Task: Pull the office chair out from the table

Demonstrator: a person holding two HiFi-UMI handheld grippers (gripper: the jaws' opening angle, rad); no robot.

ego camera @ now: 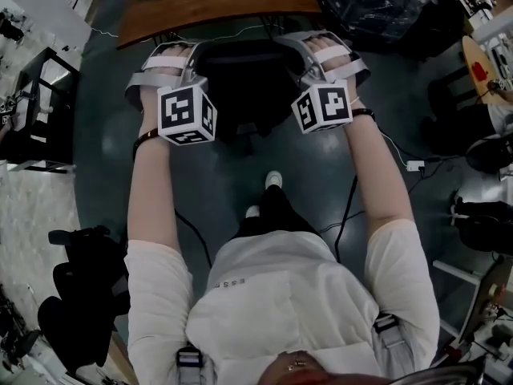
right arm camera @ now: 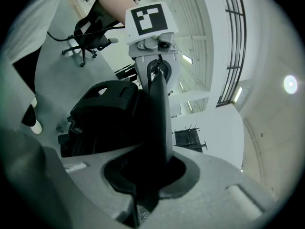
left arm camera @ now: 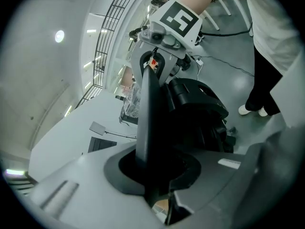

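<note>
Right under the head camera is the person's white top, both forearms stretched forward, and out at the end of them the left gripper (ego camera: pixel 186 53) and the right gripper (ego camera: pixel 311 48) are both clamped onto the office chair (ego camera: pixel 240 87). Each gripper view shows its jaws nearly together with the thin dark rim of the backrest pinched between the pads, left one on the left corner, right one on the right. So the chair sits squarely between the two grippers, and just beyond their tips is the brown table (ego camera: pixel 216 2). How far the seat is clear of the table is hard to call, since the backrest hides the base from above. Now the dangers: that rim is slim, so a harder tug on one side could let it slide out of that grip, or swing the chair round on its swivel. The backrest might also rock back instead of the wheels rolling. Behind the grippers, a shoe (ego camera: pixel 273 180) and a floor cable (ego camera: pixel 345 215) lie right in the path, so a wheel could snag there.
</note>
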